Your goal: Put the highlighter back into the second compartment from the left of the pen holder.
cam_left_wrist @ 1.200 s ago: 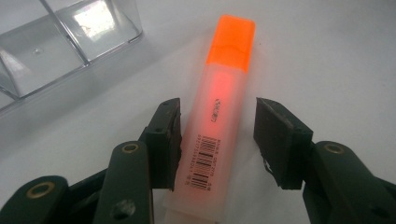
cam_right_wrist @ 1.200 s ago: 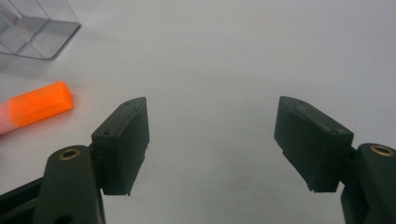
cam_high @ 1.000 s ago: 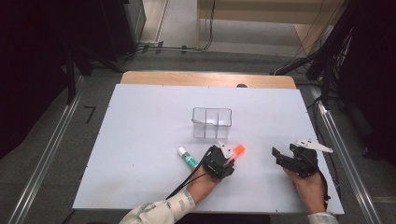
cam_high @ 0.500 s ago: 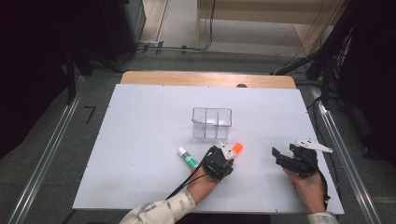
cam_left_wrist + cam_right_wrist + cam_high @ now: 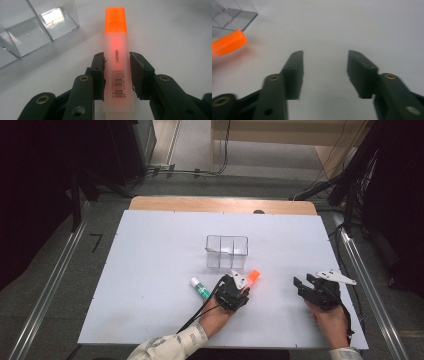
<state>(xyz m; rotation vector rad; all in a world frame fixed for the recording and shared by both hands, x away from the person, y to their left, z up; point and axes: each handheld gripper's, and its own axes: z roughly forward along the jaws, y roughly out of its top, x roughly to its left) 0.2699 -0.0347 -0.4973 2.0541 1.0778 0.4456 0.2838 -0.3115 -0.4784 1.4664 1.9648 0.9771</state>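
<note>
An orange-capped highlighter (image 5: 116, 50) lies on the white table (image 5: 150, 270), its cap (image 5: 253, 276) pointing toward the clear box. My left gripper (image 5: 116, 65) has been closing, and both pads now press on the pale barrel. In the high view, the left gripper (image 5: 244, 287) sits low at centre. My right gripper (image 5: 304, 281) rests further right; its jaws have just been closing. In its own view the right gripper (image 5: 325, 67) has a wide gap with only bare table between the pads. The highlighter's cap (image 5: 228, 42) shows at the left edge there.
A clear divided box (image 5: 227, 251) stands just beyond the highlighter and also appears as the box (image 5: 30, 32) at upper left. A small teal and white tube (image 5: 200, 289) lies left of my left hand. Dark floor and metal rails flank the table.
</note>
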